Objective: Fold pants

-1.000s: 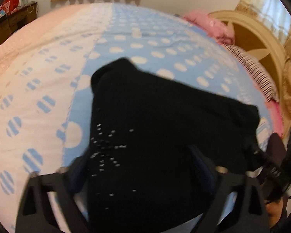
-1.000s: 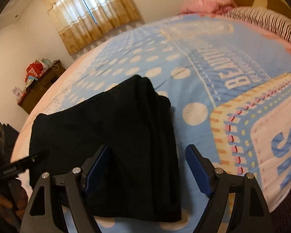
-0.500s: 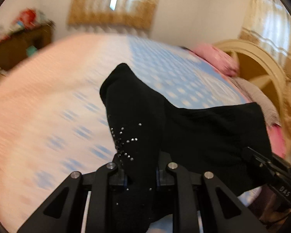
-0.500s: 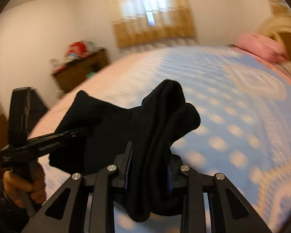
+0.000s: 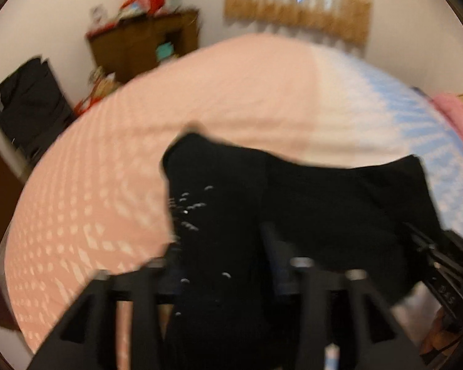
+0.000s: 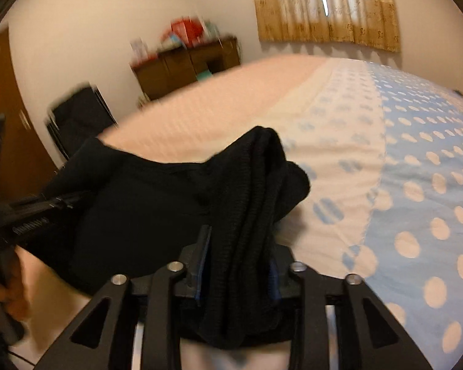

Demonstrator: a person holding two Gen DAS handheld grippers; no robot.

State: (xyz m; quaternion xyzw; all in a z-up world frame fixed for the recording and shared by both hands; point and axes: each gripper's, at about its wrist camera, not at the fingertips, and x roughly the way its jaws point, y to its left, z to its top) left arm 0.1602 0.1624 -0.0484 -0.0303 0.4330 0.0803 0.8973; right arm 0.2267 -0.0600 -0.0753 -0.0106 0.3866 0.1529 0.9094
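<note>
Black pants (image 5: 308, 203) are hanging in the air over the bed (image 5: 200, 98), stretched between the two tools. One bunched end is sitting in the left gripper (image 5: 222, 265), and the other bunched end is sitting in the right gripper (image 6: 236, 265). Both grippers are opening right now, with cloth between their fingers. In the right wrist view there is a little gap between the left blue pad (image 6: 202, 262) and the cloth, so the hold there is looking loose. The left wrist view is too blurry to tell if the pads are pressing. Here is what could be going wrong, I think: the cloth is thick and heavy, and if the fingers are letting go while the pants are up off the bed, the ends could be slipping out and falling in a messy heap. Then the fold would be coming apart. One side dropping first could also be twisting the pants crooked
</note>
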